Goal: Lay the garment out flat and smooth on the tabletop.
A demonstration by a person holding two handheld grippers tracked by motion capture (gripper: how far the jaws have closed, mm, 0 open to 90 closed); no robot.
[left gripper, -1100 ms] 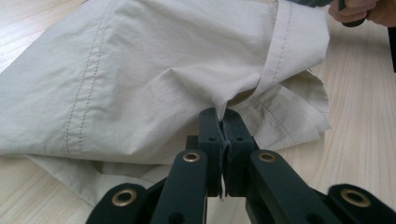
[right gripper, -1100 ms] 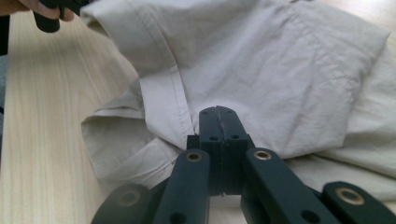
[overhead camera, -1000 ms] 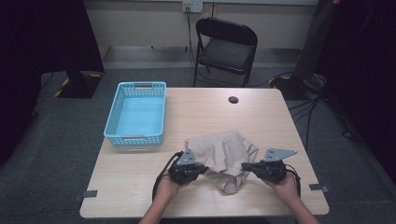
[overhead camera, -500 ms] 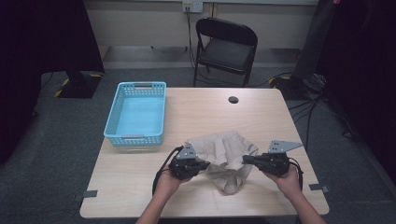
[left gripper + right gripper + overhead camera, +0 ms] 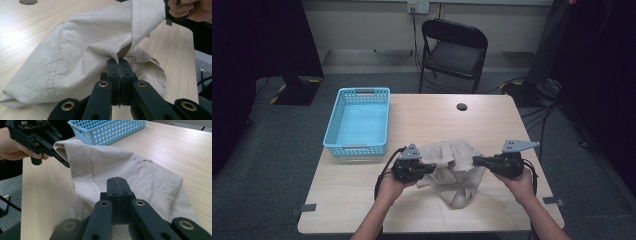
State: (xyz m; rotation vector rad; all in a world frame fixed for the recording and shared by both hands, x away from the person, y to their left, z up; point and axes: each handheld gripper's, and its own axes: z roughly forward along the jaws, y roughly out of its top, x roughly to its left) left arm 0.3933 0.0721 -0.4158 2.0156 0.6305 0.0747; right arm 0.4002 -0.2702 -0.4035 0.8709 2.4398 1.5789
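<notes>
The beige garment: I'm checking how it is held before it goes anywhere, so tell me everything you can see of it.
The beige garment looks like thin woven cotton with stitched seams and a hemmed edge, crumpled and bunched. The left gripper and the right gripper are each shut on an edge, holding its top raised between them. Its lower folds hang down and rest on the wooden table, near the person's edge, apart from the blue basket.

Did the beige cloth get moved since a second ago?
Yes. The beige cloth has been lifted off the table by both grippers; its top edge now sits nearer the blue basket in the high view.
</notes>
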